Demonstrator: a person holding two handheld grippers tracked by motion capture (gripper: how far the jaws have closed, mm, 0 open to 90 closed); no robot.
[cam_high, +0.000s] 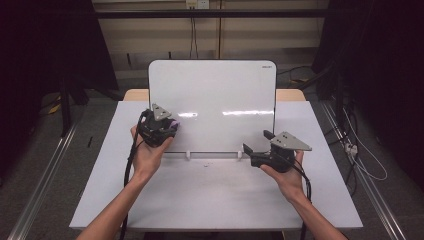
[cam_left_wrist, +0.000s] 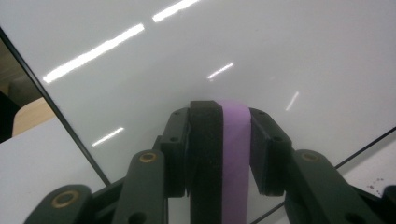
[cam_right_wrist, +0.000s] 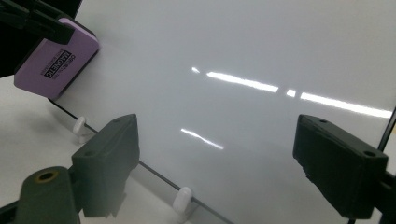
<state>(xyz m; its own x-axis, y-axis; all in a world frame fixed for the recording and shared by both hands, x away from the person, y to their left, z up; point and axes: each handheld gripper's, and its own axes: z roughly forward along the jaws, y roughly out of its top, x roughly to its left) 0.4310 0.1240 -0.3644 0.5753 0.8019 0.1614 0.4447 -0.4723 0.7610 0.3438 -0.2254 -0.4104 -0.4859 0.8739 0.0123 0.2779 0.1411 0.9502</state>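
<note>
A white whiteboard (cam_high: 215, 95) stands upright on the table, leaning back on small white clips (cam_right_wrist: 182, 198). My left gripper (cam_high: 170, 126) is at the board's lower left edge, shut on a purple magnetic eraser (cam_high: 174, 123) with a black felt side. In the left gripper view the eraser (cam_left_wrist: 235, 149) stands on edge between the jaws of the left gripper (cam_left_wrist: 222, 116), its end at the board's surface (cam_left_wrist: 261, 51). My right gripper (cam_high: 256, 141) hovers open before the board's lower right part. In the right gripper view its jaws (cam_right_wrist: 219, 140) stand wide apart with nothing between them, and the eraser (cam_right_wrist: 56, 60) shows far left.
The board rests on a white tabletop (cam_high: 210, 200) with a wooden strip behind it. Metal floor rails run along both sides of the table, and cables (cam_high: 360, 150) lie on the floor at right. Dark curtains flank the room.
</note>
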